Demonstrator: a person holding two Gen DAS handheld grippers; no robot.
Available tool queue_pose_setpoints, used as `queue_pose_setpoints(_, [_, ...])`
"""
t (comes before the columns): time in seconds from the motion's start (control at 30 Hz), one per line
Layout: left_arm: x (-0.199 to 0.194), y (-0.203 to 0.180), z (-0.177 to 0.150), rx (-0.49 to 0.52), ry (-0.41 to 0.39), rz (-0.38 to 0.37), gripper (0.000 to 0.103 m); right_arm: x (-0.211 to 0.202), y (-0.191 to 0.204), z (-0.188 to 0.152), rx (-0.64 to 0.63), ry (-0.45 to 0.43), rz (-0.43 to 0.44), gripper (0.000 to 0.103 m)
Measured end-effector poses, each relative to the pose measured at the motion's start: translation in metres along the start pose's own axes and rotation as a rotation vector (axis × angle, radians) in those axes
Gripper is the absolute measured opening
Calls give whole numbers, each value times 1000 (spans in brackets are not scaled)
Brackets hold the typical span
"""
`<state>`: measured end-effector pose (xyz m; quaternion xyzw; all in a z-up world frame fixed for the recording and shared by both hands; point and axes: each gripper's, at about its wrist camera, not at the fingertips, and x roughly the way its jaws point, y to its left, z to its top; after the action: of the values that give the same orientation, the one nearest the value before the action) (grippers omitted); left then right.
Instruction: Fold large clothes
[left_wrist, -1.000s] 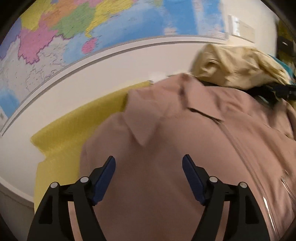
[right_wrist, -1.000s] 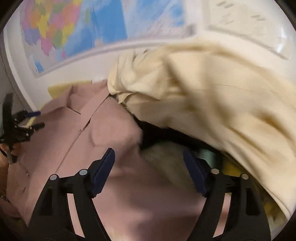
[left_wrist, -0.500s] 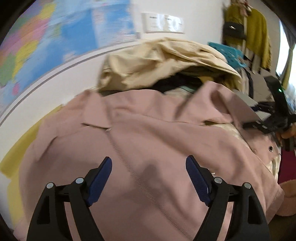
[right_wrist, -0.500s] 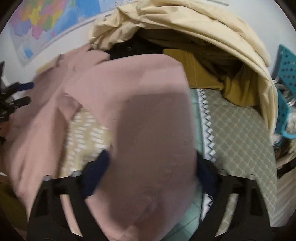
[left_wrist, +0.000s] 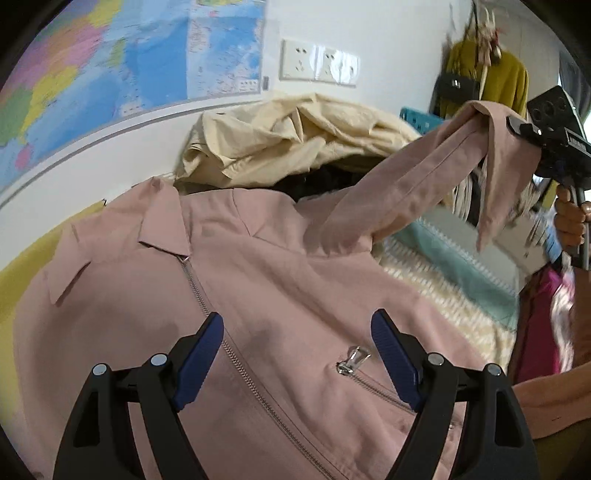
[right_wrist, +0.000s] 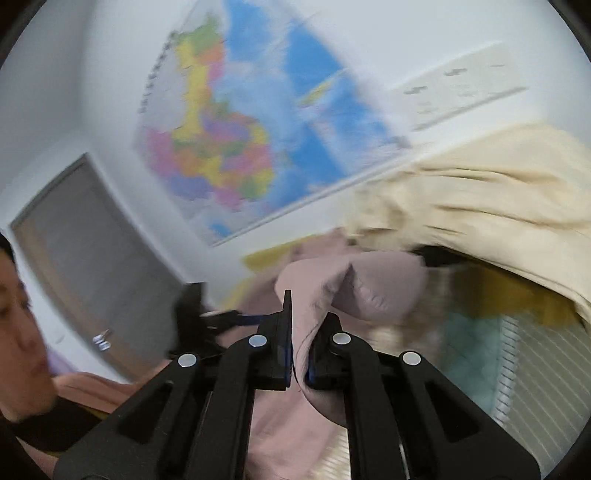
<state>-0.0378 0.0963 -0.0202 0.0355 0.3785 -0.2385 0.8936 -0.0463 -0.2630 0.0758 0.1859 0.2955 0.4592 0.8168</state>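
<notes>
Pink zip-front jacket (left_wrist: 280, 295) laid front-up on the bed, collar toward the wall map (left_wrist: 110, 66); a heap of cream cloth (left_wrist: 288, 144) lies just behind the collar. The left gripper (left_wrist: 295, 350) hangs over the jacket's chest, its jaws spread wide with nothing between them and no pad touching cloth. The right gripper (right_wrist: 297, 354) is closing its jaws on the end of one sleeve (left_wrist: 424, 173), which is raised clear of the bed and stretched away from the shoulder (the cuff end droops loose past the pinch).

Risks, as I judge them. The bite takes only a narrow edge of fabric; a quick swing across the body could pull it free. Nothing pins the body, so tension along the sleeve may drag the whole garment sideways and wrinkle the front. The pocket zip pull (left_wrist: 352, 358) could snag a pad if the left gripper descends there.
</notes>
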Motion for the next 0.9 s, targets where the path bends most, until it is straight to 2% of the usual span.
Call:
queue_pose_setpoints(0.13, [-22, 17, -9, -47, -41, 3, 79, 74, 38, 22, -68, 129, 89, 13])
queue_pose_setpoints(0.23, [-39, 32, -19, -81, -67, 24, 79, 127, 62, 19, -91, 230, 153, 14])
queue_pose_setpoints(0.33, [-58, 55, -35, -133, -84, 48, 80, 194, 70, 13, -83, 321, 174, 18])
queue_pose_setpoints(0.37, [-62, 60, -39, -145, -87, 54, 80, 225, 69, 7, -54, 374, 180, 26])
queue_pose_setpoints(0.43, [-68, 70, -48, -164, -83, 61, 80, 260, 66, -7, -35, 451, 172, 42])
queue_pose_setpoints(0.47, [-69, 74, -53, -166, -74, 75, 80, 281, 63, -16, -28, 507, 156, 59])
queue_pose_setpoints(0.5, [-68, 76, -56, -164, -59, 89, 80, 291, 60, -21, -20, 526, 136, 70])
queue_pose_setpoints(0.53, [-65, 78, -59, -161, -38, 98, 80, 299, 56, -27, -3, 541, 109, 74])
queue_pose_setpoints(0.6, [-56, 79, -61, -154, -5, 94, 80, 305, 46, -32, 26, 562, 75, 75])
queue_pose_setpoints(0.67, [-47, 74, -61, -137, 20, 73, 81, 288, 40, -34, 9, 517, 47, 76])
queue_pose_setpoints(0.73, [-37, 66, -60, -104, 28, 59, 83, 261, 34, -33, -7, 450, 8, 80])
queue_pose_setpoints(0.8, [-28, 57, -55, -75, 27, 34, 85, 231, 23, -31, -47, 366, -88, 85])
queue_pose_setpoints(0.9, [-8, 38, -47, 4, 45, 35, 88, 205, -2, -42, -56, 313, -245, 89])
